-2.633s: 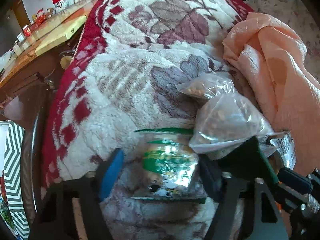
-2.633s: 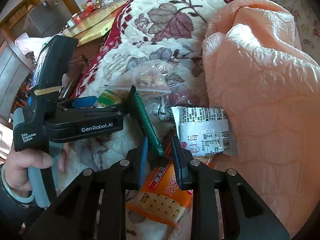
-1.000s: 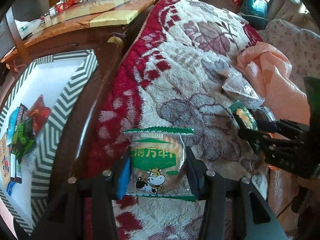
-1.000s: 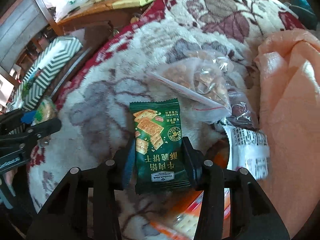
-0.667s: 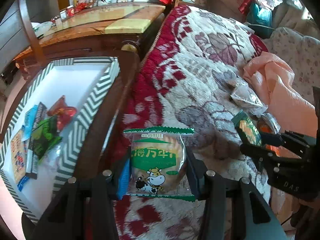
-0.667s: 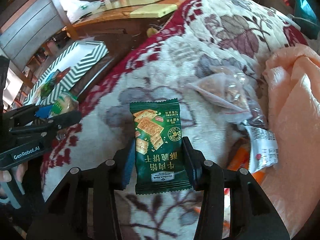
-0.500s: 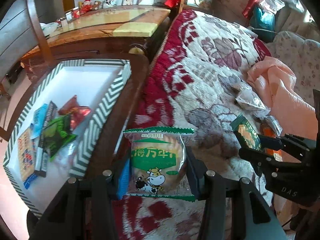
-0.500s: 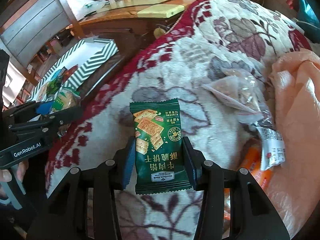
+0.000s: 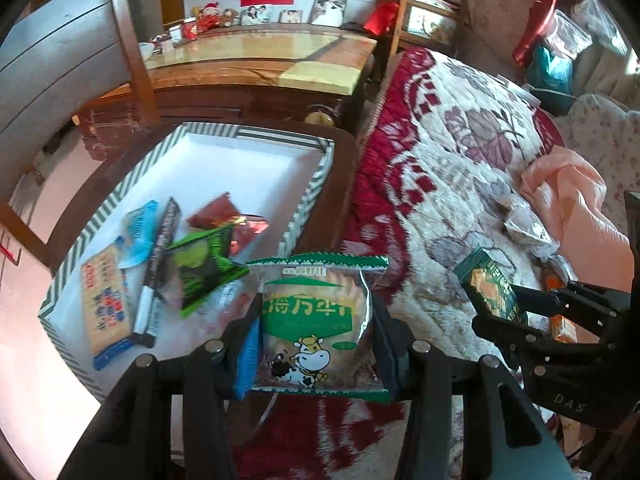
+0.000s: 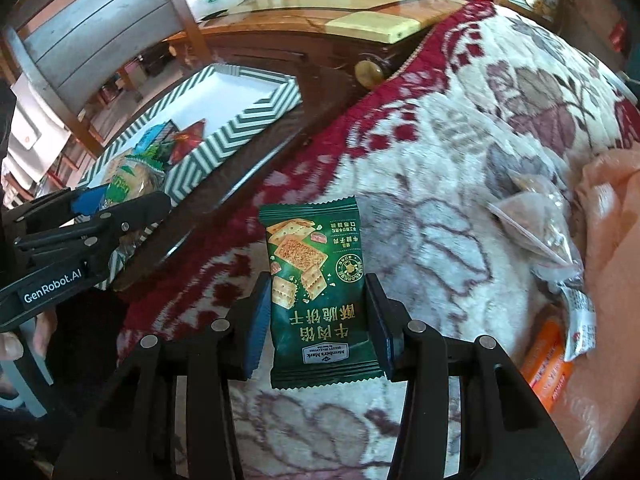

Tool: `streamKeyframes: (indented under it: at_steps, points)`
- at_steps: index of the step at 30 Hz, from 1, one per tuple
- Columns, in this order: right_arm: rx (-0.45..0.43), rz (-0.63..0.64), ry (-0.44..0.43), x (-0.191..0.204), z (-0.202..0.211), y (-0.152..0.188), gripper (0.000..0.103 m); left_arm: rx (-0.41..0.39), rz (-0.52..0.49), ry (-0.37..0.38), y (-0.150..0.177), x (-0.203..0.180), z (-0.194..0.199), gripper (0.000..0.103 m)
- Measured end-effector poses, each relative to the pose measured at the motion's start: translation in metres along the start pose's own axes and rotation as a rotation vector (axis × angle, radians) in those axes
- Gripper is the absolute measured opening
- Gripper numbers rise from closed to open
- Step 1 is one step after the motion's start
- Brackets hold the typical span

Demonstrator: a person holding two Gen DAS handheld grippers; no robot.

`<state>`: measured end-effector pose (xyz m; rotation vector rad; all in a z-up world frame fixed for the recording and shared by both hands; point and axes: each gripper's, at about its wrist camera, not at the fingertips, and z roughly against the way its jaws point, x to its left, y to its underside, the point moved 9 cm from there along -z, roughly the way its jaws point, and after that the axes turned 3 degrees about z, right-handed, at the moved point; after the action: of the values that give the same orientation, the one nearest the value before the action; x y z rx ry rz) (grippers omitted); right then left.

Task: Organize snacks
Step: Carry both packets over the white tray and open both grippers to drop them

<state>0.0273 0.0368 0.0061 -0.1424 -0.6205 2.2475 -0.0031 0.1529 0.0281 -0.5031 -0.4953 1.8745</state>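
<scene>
My left gripper (image 9: 316,344) is shut on a clear-and-green cow-print snack pack (image 9: 316,320) and holds it near the right edge of a green-and-white striped tray (image 9: 308,204). The tray holds several snack packets (image 9: 200,264). My right gripper (image 10: 318,320) is shut on a dark green cracker packet (image 10: 316,276) above the flowered blanket (image 10: 440,152). The tray also shows in the right wrist view (image 10: 224,144), far left, with the left gripper (image 10: 112,208) beside it. The right gripper shows in the left wrist view (image 9: 500,300) at the right.
The tray sits on a dark wooden table (image 9: 344,160) next to the blanket-covered sofa. Clear bags of snacks (image 10: 536,216), a white packet (image 10: 580,316) and an orange packet (image 10: 544,360) lie on the blanket by a peach quilt (image 9: 572,200). A wooden chair (image 10: 100,20) stands behind.
Both grippers picked up their packets from the blanket and have carried them left. The tray has come further into view in front of the left gripper.
</scene>
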Motion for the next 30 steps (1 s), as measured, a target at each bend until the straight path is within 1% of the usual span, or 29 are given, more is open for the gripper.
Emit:
streamKeyframes:
  at_steps: [11, 22, 30]
  points:
    - [0.017, 0.09, -0.025, 0.046, -0.011, -0.022, 0.044, -0.02, 0.065, -0.039, -0.005, 0.044, 0.004, 0.051]
    - [0.03, 0.151, -0.04, 0.078, -0.018, -0.04, 0.044, -0.023, 0.123, -0.059, -0.007, 0.077, 0.005, 0.051]
    - [0.043, 0.199, -0.047, 0.1, -0.027, -0.053, 0.044, -0.011, 0.155, -0.072, -0.006, 0.099, 0.001, 0.051]
